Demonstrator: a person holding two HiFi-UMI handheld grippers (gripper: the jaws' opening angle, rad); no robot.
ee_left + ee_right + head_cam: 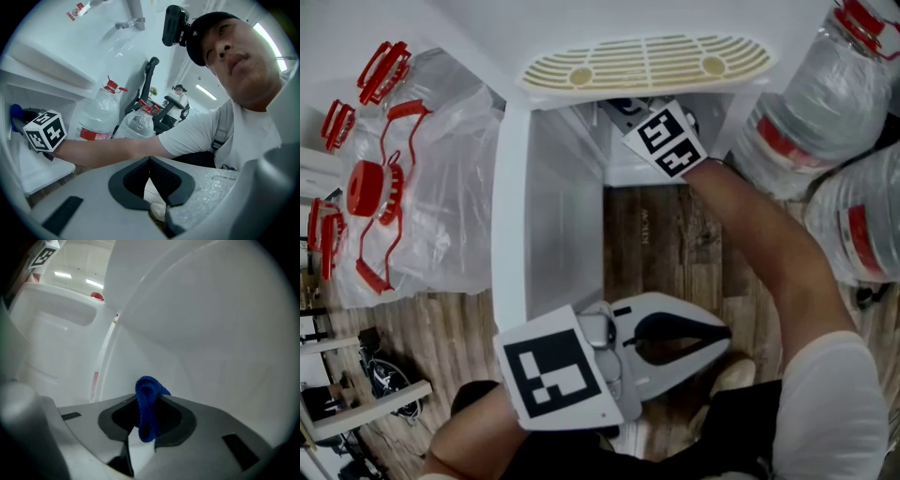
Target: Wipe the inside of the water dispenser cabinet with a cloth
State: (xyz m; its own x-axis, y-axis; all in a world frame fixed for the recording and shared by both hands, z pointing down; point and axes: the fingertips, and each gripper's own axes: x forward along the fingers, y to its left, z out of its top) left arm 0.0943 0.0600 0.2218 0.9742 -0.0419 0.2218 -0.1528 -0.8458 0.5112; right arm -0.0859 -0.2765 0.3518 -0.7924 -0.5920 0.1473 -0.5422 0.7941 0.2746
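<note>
A: Nine o'clock?
B: Clear jugs [441, 178], red caps. Six o'clock: left gripper [725, 331] pressed together, nothing between.
A: Inside the cabinet [567, 206], twelve?
B: Right gripper [148, 400] pinching the blue cloth [150, 420] there. Three o'clock: large water bottles [862, 220].

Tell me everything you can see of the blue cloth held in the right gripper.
The blue cloth is a small, deep-blue piece with a fuzzy, towel-like weave. It is bunched into a folded wad that stands upright, pinched in the right gripper, whose jaws are shut on it. Its rounded top pokes above the jaws and its lower end hangs between them. It sits inside the white cabinet, in front of a smooth wall; whether it touches that wall cannot be told.
</note>
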